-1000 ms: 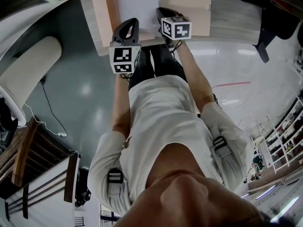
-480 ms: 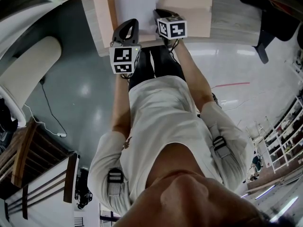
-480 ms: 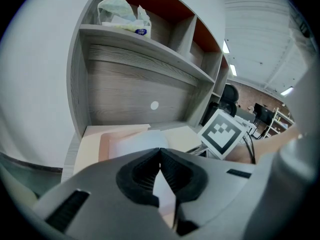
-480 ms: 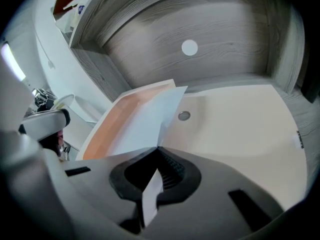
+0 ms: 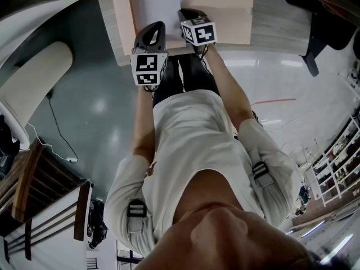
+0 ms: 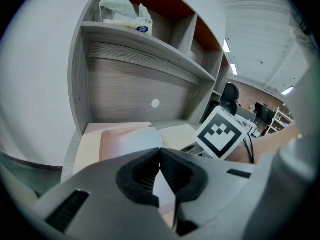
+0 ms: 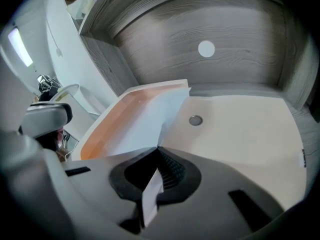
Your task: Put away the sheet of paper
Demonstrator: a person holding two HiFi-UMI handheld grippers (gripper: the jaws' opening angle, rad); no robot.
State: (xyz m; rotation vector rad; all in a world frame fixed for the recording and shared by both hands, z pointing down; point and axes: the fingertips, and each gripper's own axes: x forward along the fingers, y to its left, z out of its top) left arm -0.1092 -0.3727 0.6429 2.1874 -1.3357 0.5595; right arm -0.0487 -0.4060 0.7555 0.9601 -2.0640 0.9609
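A white sheet of paper point(image 5: 157, 4) hangs over a peach-coloured open folder point(image 5: 120, 21) on the desk. My left gripper point(image 5: 155, 28) holds the sheet's near edge and my right gripper point(image 5: 183, 14) its near right corner. In the left gripper view the sheet point(image 6: 134, 141) runs between the shut jaws of the left gripper point(image 6: 160, 153). In the right gripper view the sheet point(image 7: 150, 121) bends up from the right gripper point(image 7: 158, 150), shut on it, and lies across the folder point(image 7: 107, 121).
A beige desk mat point(image 7: 240, 134) with a metal grommet point(image 7: 195, 119) lies right of the folder. The grey back panel point(image 7: 206, 79) and shelves rise behind; a plastic bag point(image 6: 125, 11) sits on a shelf. A white chair point(image 5: 34, 83) stands left, a black chair point(image 5: 320, 21) right.
The right gripper has shifted left and farther over the desk, rolling a little, and the sheet has moved left with it. The left gripper has stayed put.
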